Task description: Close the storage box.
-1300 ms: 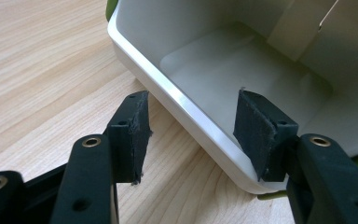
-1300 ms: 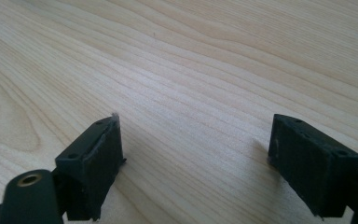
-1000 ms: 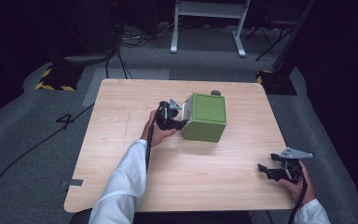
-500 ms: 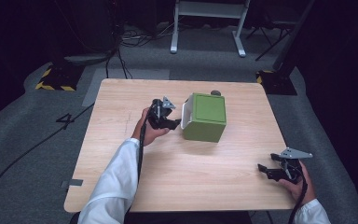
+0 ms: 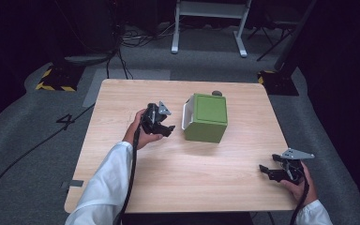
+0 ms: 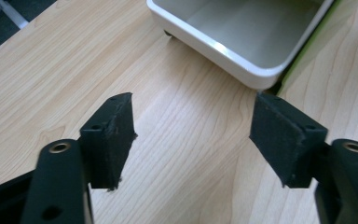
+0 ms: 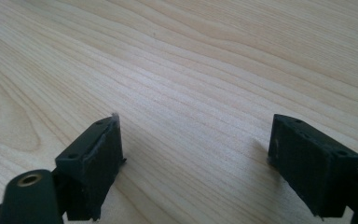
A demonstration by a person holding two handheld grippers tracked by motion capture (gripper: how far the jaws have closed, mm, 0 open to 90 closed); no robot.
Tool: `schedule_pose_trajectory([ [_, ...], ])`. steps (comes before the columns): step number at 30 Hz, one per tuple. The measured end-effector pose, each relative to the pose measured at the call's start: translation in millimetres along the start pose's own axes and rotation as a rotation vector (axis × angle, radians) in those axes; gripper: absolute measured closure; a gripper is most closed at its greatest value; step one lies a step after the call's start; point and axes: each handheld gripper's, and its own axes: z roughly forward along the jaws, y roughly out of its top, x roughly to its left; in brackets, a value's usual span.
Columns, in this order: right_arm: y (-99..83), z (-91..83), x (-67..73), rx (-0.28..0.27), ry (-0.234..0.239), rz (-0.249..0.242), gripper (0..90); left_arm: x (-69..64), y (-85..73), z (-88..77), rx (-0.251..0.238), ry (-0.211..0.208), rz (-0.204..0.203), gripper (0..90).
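Green box (image 5: 207,117): lies on its side mid-worktop, white-rimmed opening facing the left gripper.
Left gripper (image 5: 165,127): jaws spread, empty, just beside the opening, apart from it.
Right gripper (image 5: 268,171): jaws spread, empty, low at near right corner, well apart.
Worktop (image 5: 192,183): light wood; grey floor around.

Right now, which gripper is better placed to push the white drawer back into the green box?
Left. The left gripper sits open beside the white drawer protruding from the green box. The right gripper is open too, far off at the table's near corner.
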Motion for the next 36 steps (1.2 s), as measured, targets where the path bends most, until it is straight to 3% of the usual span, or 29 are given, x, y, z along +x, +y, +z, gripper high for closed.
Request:
schedule_pose_trajectory([
  [6,0.0,0.0,0.0,0.0,0.0,0.0,17.6,-0.8,-8.2,-9.6,0.002,0.003,0.012,21.1],
  [9,0.0,0.0,0.0,0.0,0.0,0.0,17.6,-3.1,-16.3,-15.7,0.028,0.012,0.066,18.3],
  [15,0.0,0.0,0.0,0.0,0.0,0.0,17.6,-8.7,-32.0,-27.0,0.059,0.042,0.111,17.7],
  [21,0.0,0.0,0.0,0.0,0.001,0.0,17.6,-13.7,-53.7,-41.2,0.104,0.088,0.136,17.7],
  [29,0.0,-0.1,0.0,0.0,0.001,0.002,17.6,-17.6,-85.1,-55.1,0.139,0.139,0.14,17.7],
  [36,-0.1,-0.1,0.0,0.0,0.0,0.001,17.7,-23.4,-104.0,-59.9,0.164,0.157,0.156,17.8],
])
